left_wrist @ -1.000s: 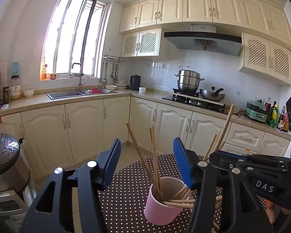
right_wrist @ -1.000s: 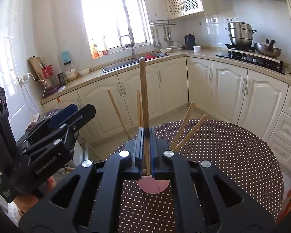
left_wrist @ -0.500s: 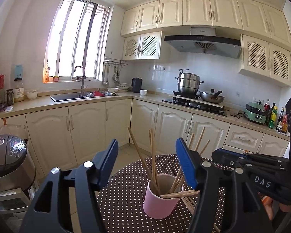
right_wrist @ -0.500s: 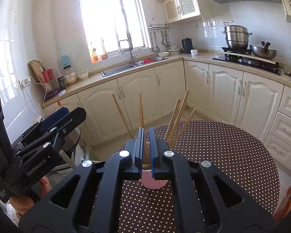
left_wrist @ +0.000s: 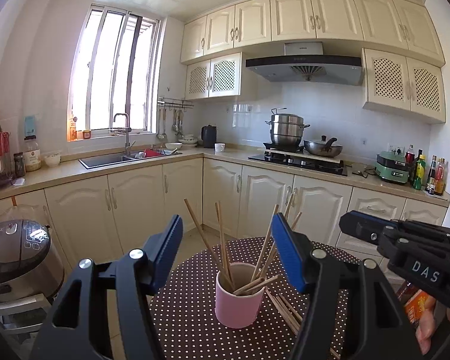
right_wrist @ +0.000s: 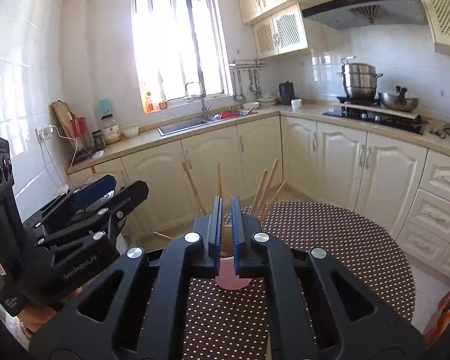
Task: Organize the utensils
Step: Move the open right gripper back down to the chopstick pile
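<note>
One round polka-dot table [left_wrist: 195, 315] is catalogued, bearing a pink cup [left_wrist: 238, 303] at its centre. Several chopsticks [left_wrist: 222, 240] are held splayed in the cup; loose chopsticks [left_wrist: 285, 309] lie just right of it. Left gripper [left_wrist: 226, 255]: spread wide, empty, before the cup. Right gripper [right_wrist: 226, 225]: nearly closed, nothing gripped, above the cup. Risk judged: the cup could be tipped if leaning sticks are snagged.

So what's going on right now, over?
Left gripper open, empty. Right gripper slightly open, nothing in it, over the pink cup. Chopsticks in the cup; a few loose chopsticks on the table. Nothing in the way.
</note>
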### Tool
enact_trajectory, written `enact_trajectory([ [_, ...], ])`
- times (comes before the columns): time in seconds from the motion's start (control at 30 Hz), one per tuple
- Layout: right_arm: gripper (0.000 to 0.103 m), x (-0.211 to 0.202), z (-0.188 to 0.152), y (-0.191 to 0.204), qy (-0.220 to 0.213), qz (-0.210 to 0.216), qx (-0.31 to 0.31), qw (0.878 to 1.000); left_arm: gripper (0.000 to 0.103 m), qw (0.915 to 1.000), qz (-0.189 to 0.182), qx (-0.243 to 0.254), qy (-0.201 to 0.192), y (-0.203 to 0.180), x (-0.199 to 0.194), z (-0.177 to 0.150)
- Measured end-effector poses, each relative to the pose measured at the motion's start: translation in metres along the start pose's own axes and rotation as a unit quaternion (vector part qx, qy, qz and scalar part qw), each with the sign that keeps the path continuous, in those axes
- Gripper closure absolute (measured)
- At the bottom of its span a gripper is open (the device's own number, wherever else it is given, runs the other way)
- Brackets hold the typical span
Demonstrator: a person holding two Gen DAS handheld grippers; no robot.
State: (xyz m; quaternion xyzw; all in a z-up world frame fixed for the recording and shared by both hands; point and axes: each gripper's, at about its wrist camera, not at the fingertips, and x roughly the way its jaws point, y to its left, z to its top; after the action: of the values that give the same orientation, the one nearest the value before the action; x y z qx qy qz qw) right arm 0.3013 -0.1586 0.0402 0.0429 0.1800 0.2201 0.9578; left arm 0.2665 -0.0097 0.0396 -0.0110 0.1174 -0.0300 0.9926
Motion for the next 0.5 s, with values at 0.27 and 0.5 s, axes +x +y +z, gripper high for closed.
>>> enact_trajectory([
  [0.27, 0.096, -0.027, -0.006, -0.014, -0.019, -0.012, 0.002, 1.0, 0.041, 0.9998, -0.005, 0.02, -0.001, -0.03, -0.01, -0.004],
  [0.5, 0.096, -0.043, -0.02, -0.033, -0.025, -0.027, 0.002, 0.999, 0.04, 0.9992, -0.015, 0.037, 0.011, -0.059, -0.011, -0.014],
])
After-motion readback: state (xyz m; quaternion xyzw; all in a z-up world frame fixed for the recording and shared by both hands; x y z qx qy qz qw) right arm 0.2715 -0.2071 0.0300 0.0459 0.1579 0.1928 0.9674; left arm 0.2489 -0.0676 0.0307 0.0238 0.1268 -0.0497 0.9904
